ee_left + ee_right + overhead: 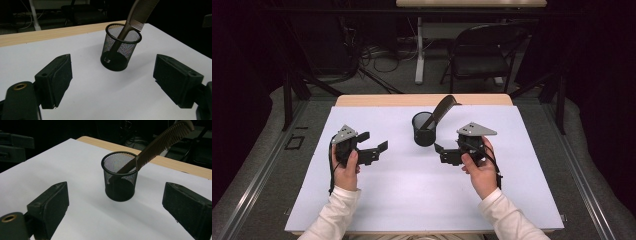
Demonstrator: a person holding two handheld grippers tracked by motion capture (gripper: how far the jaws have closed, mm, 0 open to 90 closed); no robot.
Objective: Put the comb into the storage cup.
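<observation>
Black mesh cup [424, 131] holding comb [441, 111] stands between both open tongs.

High view looks down from above; both tool cameras (low, close) share the mesh cup [121, 47].

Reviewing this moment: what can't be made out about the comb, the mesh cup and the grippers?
- Comb: the handle's lower end is blurred behind the mesh cup wall in both gripper views; whether it touches the bottom is unclear.
- Comb tip: cut off by the top edge in the left gripper view.
- Right gripper: in the high view its far jaw is partly hidden by the cup's base.
</observation>
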